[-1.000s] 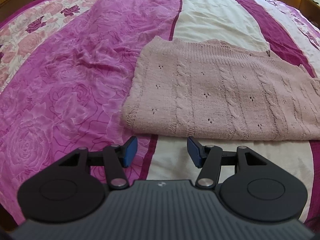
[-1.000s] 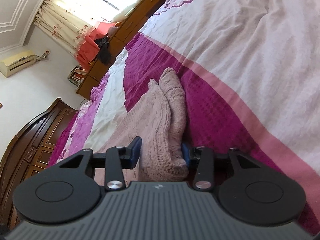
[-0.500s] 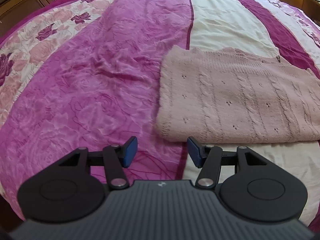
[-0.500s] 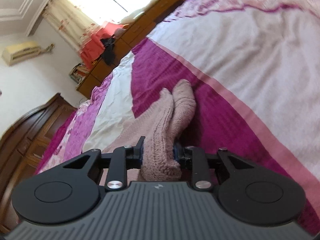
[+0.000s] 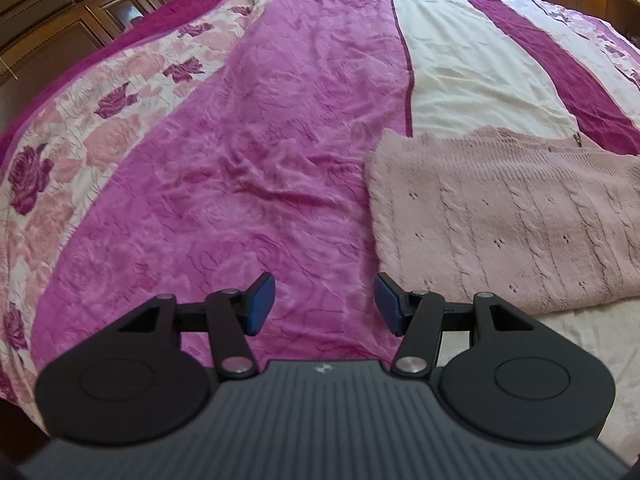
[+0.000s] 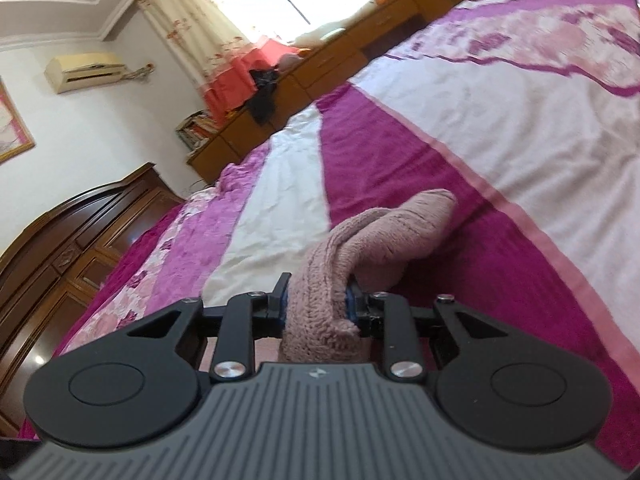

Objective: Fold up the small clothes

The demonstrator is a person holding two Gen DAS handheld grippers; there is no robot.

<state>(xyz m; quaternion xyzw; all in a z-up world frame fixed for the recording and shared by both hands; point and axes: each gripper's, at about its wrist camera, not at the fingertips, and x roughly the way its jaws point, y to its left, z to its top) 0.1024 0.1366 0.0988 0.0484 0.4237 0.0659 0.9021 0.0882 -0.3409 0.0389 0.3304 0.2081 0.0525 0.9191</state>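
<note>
Left wrist view: the left tool (image 5: 324, 304) hangs over a bed w/ its blue pads (image 5: 260, 300) spread wide, nothing between them. Below it lies the bedspread (image 5: 248, 184) – magenta w/ embossed roses, a floral strip at 9 o'clock, cream and purple stripes toward 1 o'clock. A pale pink cable-knit sweater (image 5: 504, 216) lies flat on the bedspread at 3 o'clock, its near corner just beside the right-hand pad, not touching that I can tell. Dark wooden cabinets (image 5: 80, 8) stand at 11 o'clock.

Right wrist view, tilted: the right tool (image 6: 316, 306) is clamped narrow on a bunched fold of the same sweater (image 6: 360, 248), which rises toward 1 o'clock over the bedspread (image 6: 520, 152). Window w/ curtains (image 6: 208, 32) at 12 o'clock – an air conditioner (image 6: 82, 70) at 10 o'clock
</note>
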